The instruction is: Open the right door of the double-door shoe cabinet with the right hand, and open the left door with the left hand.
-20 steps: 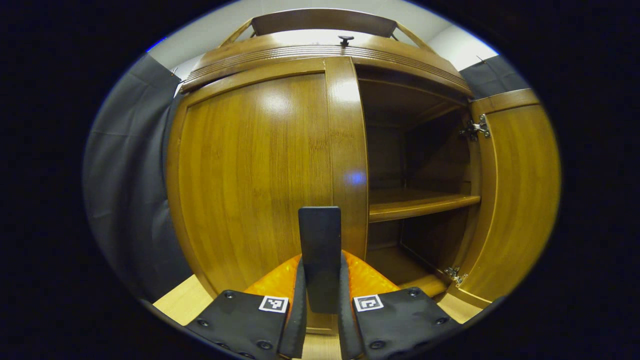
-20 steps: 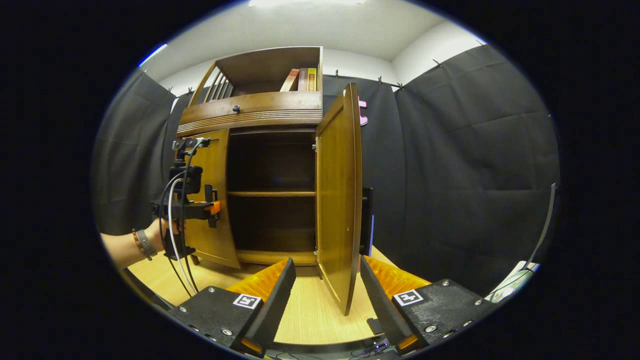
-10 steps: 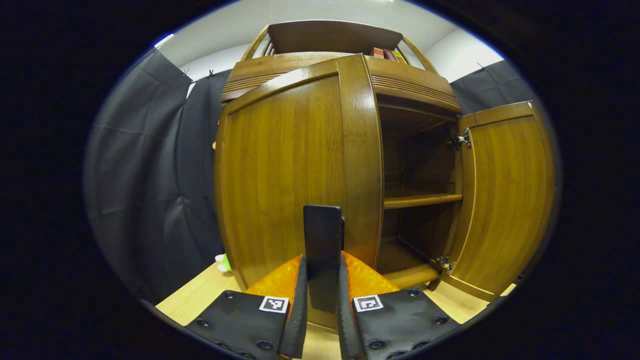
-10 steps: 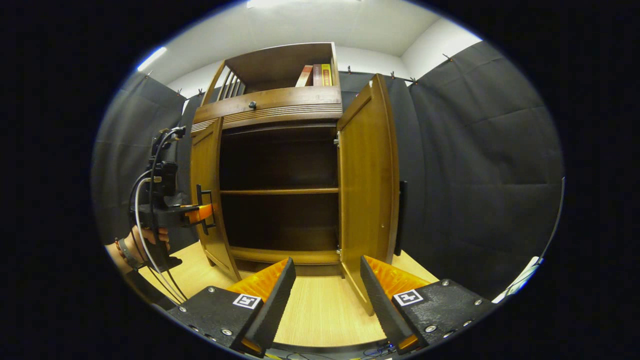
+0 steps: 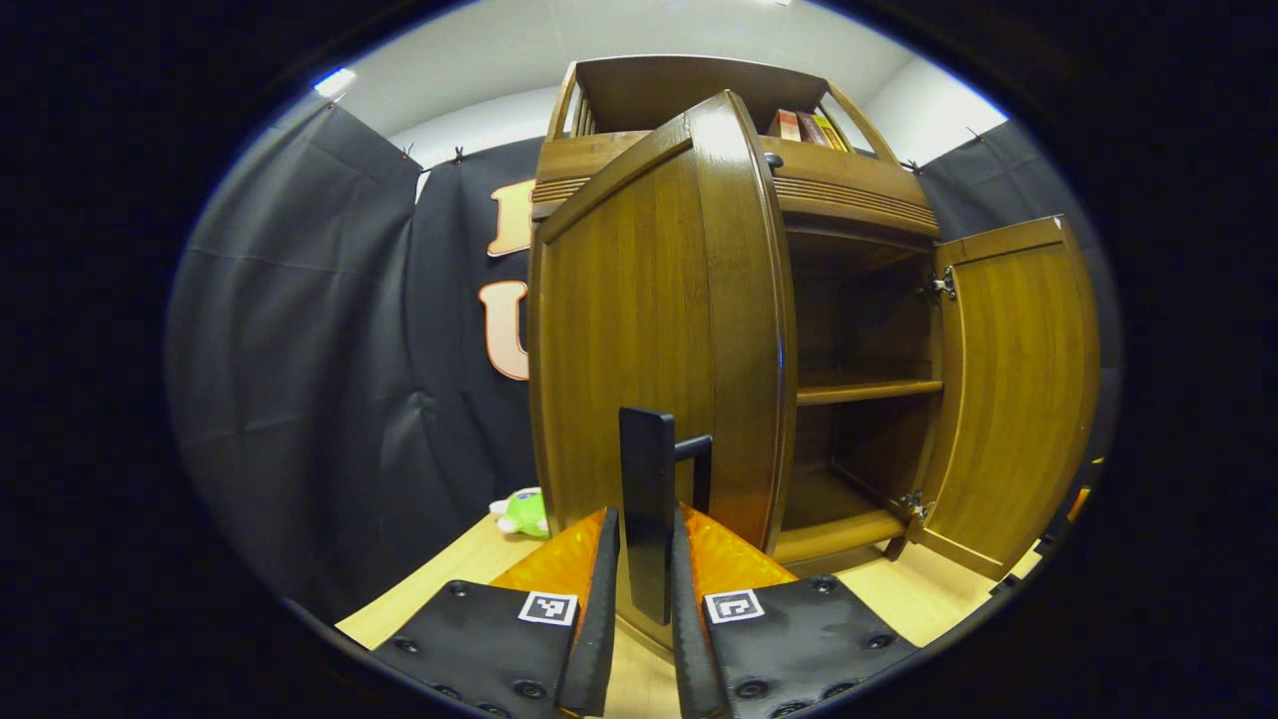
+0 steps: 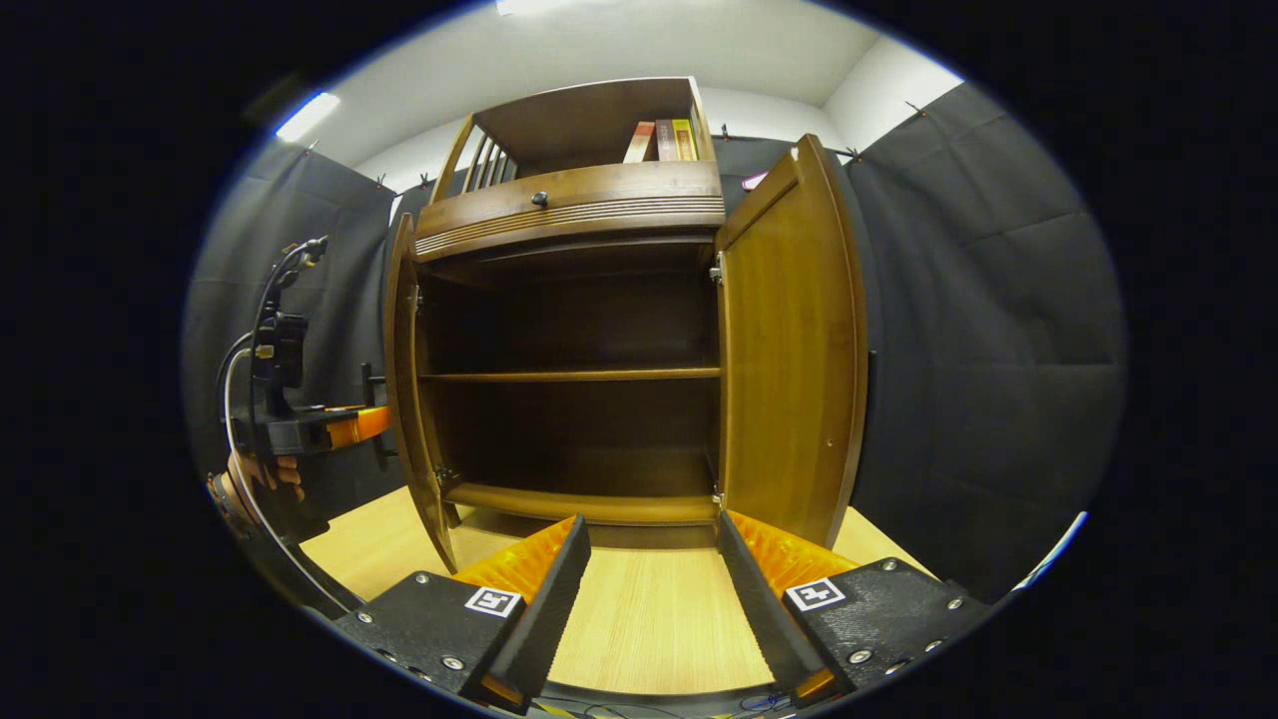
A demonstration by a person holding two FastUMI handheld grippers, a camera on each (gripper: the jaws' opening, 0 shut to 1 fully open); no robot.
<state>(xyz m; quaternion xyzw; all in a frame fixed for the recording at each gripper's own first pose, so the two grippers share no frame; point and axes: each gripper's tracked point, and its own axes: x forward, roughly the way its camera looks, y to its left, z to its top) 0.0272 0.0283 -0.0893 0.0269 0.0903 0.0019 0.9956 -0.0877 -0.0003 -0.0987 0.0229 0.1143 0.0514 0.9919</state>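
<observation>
— Wood-brown shoe cabinet (image 6: pixel 569 215) fills the middle of the right gripper view, both doors swung out. See the right door (image 6: pixel 794 345)?

— Yes, right of centre, its inner face toward the camera. The left door (image 6: pixel 404 379) stands nearly edge-on at centre left. Where is the left gripper (image 6: pixel 384 424)?

— At the left edge of that view, against the outer side of the left door, with a hand (image 6: pixel 265 474) below it on the grip. Its fingertips are hidden there.

— And in the left gripper view?

— The left gripper (image 5: pixel 646 539) sits at bottom centre, its two fingers pressed on either side of the black door handle (image 5: pixel 651 499), a vertical bar. The left door (image 5: pixel 659 340) rises behind it, the right door (image 5: pixel 1008 389) at centre right, a shelf (image 5: pixel 867 391) between them.

— The right gripper (image 6: pixel 654 544)?

— Bottom centre of its own view, fingers spread wide with only the pale wooden floor (image 6: pixel 649 629) between them, apart from the right door.

— Anything else?

— Books (image 6: pixel 661 140) on the cabinet's top shelf, and a green plush toy (image 5: pixel 521 511) on the floor at lower left in the left gripper view
</observation>
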